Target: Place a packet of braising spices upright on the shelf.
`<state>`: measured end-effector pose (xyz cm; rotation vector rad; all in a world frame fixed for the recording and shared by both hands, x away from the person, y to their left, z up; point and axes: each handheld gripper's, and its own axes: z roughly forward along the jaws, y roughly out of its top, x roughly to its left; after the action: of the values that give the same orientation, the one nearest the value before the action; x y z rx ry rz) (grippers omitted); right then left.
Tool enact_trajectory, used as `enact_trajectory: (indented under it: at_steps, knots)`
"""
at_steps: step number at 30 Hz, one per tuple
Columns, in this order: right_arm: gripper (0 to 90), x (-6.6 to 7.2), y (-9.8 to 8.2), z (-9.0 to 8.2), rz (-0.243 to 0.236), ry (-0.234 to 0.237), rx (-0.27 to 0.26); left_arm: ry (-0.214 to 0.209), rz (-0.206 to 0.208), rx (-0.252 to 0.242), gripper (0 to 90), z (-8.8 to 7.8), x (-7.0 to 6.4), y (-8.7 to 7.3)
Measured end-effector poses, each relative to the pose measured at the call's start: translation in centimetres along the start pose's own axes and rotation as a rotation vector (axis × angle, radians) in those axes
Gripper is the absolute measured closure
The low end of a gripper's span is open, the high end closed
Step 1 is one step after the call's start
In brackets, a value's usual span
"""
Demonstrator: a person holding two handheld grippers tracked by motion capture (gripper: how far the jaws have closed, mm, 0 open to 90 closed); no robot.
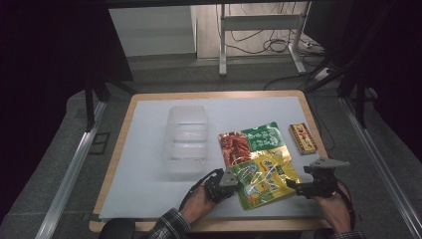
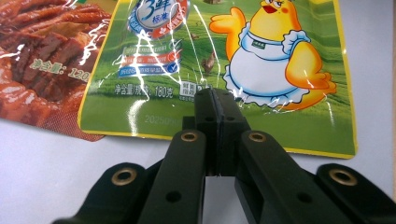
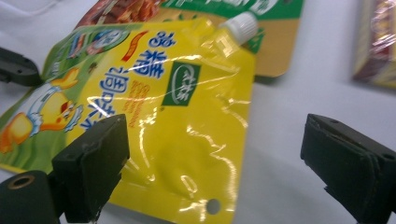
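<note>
While the yellow-green spouted pouch (image 1: 263, 178) lies flat on the white surface (image 1: 144, 164), overlapping a red-and-green snack bag (image 1: 251, 142), the left claw (image 1: 238, 183) is clenched, its pads pressed together at the pouch's near edge with nothing visible between them. The right claw (image 3: 212, 163) is released, jaws wide, straddling the pouch's opposite edge without pressing it.

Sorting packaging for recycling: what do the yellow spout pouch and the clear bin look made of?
The yellow spout pouch looks like glossy flexible plastic film: it wrinkles and throws bright glare, with a hard white cap. The clear bin seems rigid translucent plastic, the white table showing through.
</note>
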<state>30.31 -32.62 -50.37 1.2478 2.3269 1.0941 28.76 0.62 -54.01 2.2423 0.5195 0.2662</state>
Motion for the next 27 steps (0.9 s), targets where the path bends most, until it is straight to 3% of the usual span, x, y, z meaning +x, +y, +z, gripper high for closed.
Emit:
enact_trajectory:
  at_steps: [3,11,17,21,25,27]
  knots:
    - [7.9,0.0,-0.1,0.6,0.018,0.037,0.031,-0.022,-0.028,-0.003,90.0,0.0,0.2,-0.1]
    - [8.5,-0.2,0.0,1.7,0.068,0.116,0.038,-0.036,-0.023,0.004,90.0,-0.2,0.3,-0.2]
    - [11.5,-0.1,0.3,2.8,0.074,0.181,0.067,-0.048,-0.032,0.002,90.0,-0.2,0.4,-0.2]
    - [12.5,0.0,0.6,3.1,0.079,0.190,0.067,-0.052,-0.036,0.001,90.0,-0.2,0.4,-0.3]
    - [12.9,-0.2,0.7,3.0,0.127,0.217,0.054,-0.054,-0.040,-0.001,90.0,-0.2,0.5,-0.3]
    - [14.0,-0.3,0.9,2.8,0.150,0.242,0.023,-0.056,-0.042,-0.001,90.0,-0.2,0.5,-0.3]
